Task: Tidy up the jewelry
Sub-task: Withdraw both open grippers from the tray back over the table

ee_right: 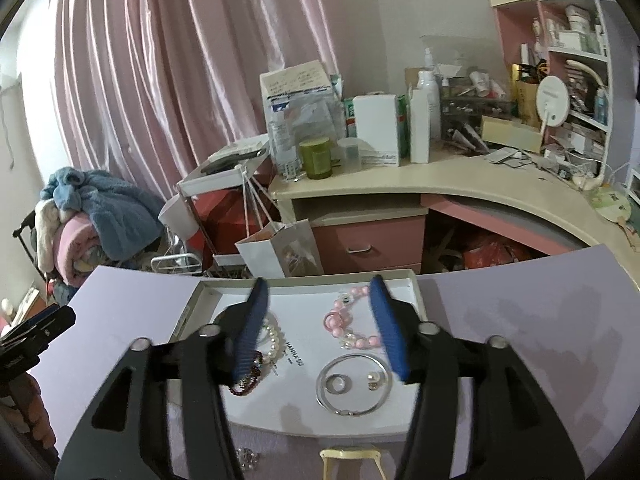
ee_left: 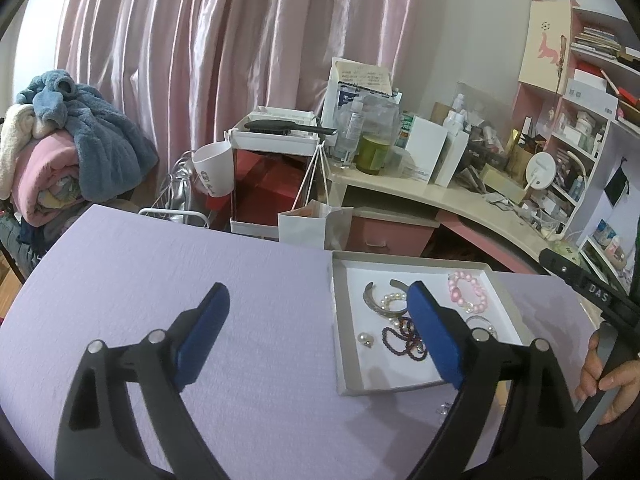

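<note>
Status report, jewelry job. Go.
Left gripper open, empty. Right gripper open over tray, nothing held. Pink bracelet and silver bangle in tray. Nothing blocking.

Lilac table (ee_right: 500,320), jewelry tray (ee_right: 416,292), clip (ee_right: 350,456)

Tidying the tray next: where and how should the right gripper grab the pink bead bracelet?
Pinch the pink bead bracelet across its near strand of beads, coming down from above. It lies flat and loosely curved on the white tray floor, apart from the silver hoop, directly between the open right gripper fingers.
</note>
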Demonstrator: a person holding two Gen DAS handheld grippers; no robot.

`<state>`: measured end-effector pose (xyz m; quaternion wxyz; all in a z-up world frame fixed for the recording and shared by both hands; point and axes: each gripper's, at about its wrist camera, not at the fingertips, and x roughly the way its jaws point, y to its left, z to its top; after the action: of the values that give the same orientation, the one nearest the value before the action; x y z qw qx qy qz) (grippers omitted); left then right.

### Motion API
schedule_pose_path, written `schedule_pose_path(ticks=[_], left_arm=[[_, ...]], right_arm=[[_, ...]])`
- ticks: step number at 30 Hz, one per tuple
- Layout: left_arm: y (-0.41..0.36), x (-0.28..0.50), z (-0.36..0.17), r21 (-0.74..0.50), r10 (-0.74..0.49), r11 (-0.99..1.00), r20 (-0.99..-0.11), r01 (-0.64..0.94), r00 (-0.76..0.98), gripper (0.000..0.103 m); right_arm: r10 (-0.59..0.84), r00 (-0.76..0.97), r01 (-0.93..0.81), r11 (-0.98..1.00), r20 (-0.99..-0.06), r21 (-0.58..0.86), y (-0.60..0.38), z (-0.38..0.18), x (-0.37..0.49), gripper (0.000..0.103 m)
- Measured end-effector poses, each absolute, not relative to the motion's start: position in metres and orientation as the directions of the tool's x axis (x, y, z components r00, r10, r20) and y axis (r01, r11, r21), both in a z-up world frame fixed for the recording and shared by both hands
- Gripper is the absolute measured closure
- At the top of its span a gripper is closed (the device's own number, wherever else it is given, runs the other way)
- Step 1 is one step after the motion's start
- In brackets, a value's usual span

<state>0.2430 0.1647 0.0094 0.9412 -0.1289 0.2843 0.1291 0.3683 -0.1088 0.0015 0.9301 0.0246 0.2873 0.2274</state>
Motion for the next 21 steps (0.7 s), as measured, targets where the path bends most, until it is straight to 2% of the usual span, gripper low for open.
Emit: schedule_pose_path(ticks=[1, 3, 6, 8, 13, 21], left_arm=[[0.164, 0.242, 0.010, -0.169, 0.169, 0.934, -0.567, -0.315, 0.806, 0.012], [0.162, 0.241, 0.011, -0.167, 0.167, 0.936, -0.566, -0.311, 0.807, 0.010], [0.159, 0.241, 0.011, -0.168, 0.161, 0.938, -0.568, -0.305, 0.807, 0.009], [0.158, 0.241, 0.012, -0.171, 0.156, 0.938, -0.566, -0.300, 0.809, 0.009], [0.151, 0.237, 0.016, -0.166, 0.152, 0.944, -0.546, -0.284, 0.824, 0.002], [0.143, 0.228, 0.020, -0.159, 0.148, 0.950, -0.529, -0.268, 0.836, 0.002]], right_arm=[[0.429, 0.742, -0.401, 0.900, -0.515, 0.172, -0.113, 0.003, 0.364, 0.032], [0.420, 0.758, -0.390, 0.905, -0.500, 0.169, -0.119, 0.004, 0.358, 0.016], [0.401, 0.780, -0.373, 0.914, -0.481, 0.157, -0.126, 0.007, 0.353, 0.005], [0.358, 0.813, -0.343, 0.932, -0.460, 0.119, -0.130, 0.011, 0.348, 0.001], [0.251, 0.881, -0.253, 0.966, -0.400, 0.049, -0.139, 0.018, 0.334, 0.001], [0.233, 0.880, -0.215, 0.972, -0.413, 0.091, -0.157, 0.016, 0.326, 0.001]])
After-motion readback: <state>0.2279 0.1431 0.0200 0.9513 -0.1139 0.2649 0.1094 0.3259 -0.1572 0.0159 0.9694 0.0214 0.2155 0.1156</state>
